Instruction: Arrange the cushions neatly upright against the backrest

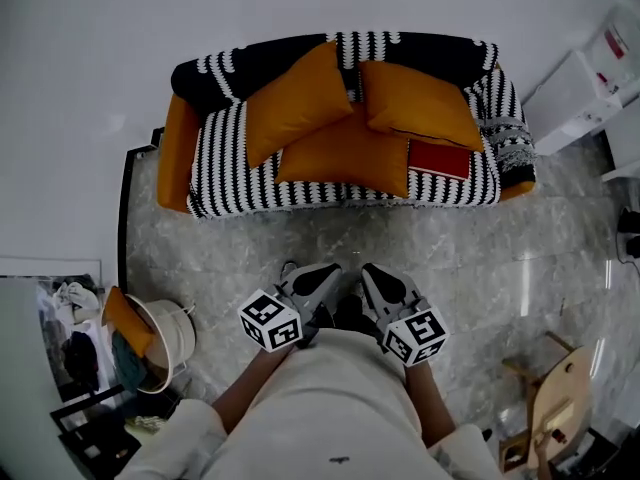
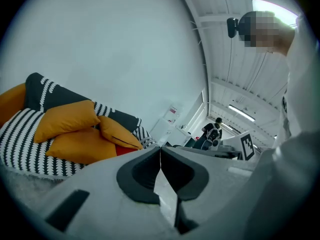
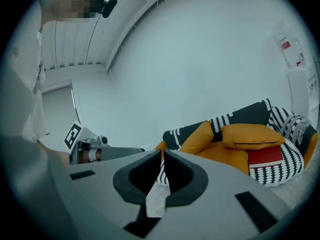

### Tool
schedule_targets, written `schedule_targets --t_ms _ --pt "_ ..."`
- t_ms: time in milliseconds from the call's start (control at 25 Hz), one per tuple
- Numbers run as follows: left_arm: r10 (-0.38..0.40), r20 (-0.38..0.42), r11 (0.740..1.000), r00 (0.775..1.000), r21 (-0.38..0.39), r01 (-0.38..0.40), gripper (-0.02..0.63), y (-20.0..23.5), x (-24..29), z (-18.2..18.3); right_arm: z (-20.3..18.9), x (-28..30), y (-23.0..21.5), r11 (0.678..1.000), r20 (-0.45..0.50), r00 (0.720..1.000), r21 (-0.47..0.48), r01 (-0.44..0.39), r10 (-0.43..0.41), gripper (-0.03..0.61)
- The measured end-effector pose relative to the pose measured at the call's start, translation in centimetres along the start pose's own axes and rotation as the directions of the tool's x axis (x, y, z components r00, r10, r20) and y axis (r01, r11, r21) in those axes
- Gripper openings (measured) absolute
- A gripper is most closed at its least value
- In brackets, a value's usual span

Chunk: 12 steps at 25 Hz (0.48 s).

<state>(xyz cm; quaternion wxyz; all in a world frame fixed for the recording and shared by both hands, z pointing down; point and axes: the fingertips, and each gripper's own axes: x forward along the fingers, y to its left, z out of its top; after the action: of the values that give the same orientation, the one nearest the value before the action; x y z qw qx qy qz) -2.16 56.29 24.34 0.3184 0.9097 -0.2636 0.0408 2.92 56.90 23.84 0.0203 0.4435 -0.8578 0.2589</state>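
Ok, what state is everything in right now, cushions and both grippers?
Left orange cushion: tilted, leaning on the backrest.
Right orange cushion: slumped askew against the backrest.
Middle orange cushion: flat on the seat.
Red flat item: lying on the seat.
Left gripper: shut, empty, away from the cushions.
Right gripper: shut, empty, away from the cushions.

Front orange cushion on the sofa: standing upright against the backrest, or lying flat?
Lying flat: the front orange cushion rests broad side up on the sofa seat, not propped against the backrest.
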Motion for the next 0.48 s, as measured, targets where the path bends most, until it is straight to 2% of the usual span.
schedule_targets --t_ms 240,360,480 --pt "0.046 -0.042 0.998 0.998 -0.051 -0.048 0.014 2.2 -0.7 -0.7 -1.6 2.3 0.2 0.998 -0.048 0.999 0.066 -0.020 0.024 0.009" --pt "0.046 -0.071 0.996 0.996 -0.070 -0.051 0.014 3.8 -0.4 -0.8 -2.2 3.5 -0.1 0.995 -0.062 0.998 0.098 -0.012 0.018 0.009" --pt "0.034 -0.066 0.995 0.997 -0.090 -0.040 0.014 5.9 0.7 0.3 -2.0 5.3 -1.4 0.994 -0.078 0.997 0.111 0.006 0.003 0.009"
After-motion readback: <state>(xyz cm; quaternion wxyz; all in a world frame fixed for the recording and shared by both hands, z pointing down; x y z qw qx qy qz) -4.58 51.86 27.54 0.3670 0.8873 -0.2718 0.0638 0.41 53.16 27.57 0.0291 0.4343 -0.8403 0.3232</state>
